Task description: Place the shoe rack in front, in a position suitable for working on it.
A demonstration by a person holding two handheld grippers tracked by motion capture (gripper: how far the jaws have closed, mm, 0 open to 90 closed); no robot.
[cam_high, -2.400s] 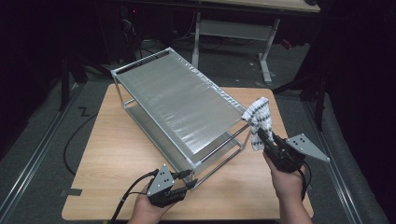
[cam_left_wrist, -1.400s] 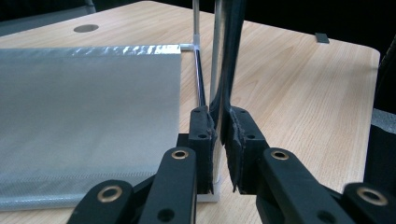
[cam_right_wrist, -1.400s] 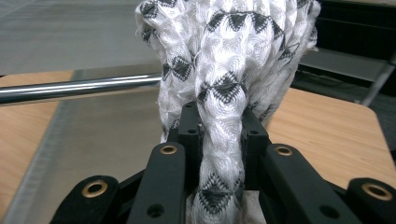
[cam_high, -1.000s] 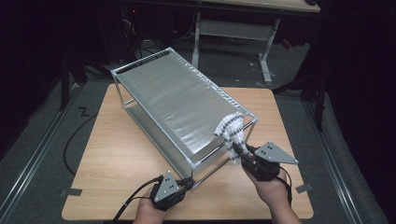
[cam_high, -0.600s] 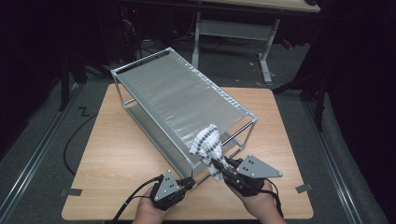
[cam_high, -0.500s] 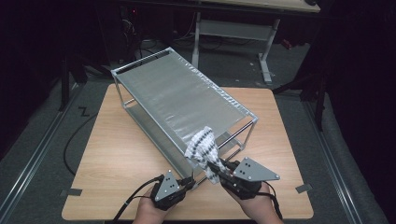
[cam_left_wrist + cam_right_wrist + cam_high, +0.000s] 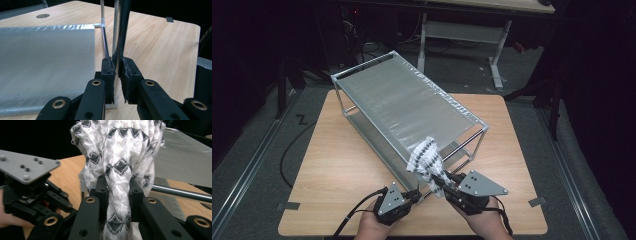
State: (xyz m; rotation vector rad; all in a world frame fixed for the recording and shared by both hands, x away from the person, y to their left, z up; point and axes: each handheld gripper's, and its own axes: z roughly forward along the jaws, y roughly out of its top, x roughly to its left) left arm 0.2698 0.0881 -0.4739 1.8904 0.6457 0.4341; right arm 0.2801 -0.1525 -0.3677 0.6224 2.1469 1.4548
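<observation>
Two tools are seen: the left tool [image 7: 117, 72] is clamped on one rack [image 7: 412, 102] post, the right tool [image 7: 117, 192] on one patterned cloth [image 7: 120, 152].

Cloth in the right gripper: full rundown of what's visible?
The cloth is a white knit with grey-black zigzag and diamond patterning, soft and crumpled. The right gripper is shut on a bunched neck of it; the rest billows above the jaws. In the high view it stands at the near corner of the metal rack; contact with the rack is unclear.

Rack [image 7: 402, 105] on table [image 7: 337, 165], cloth [image 7: 426, 159] at its near corner
</observation>
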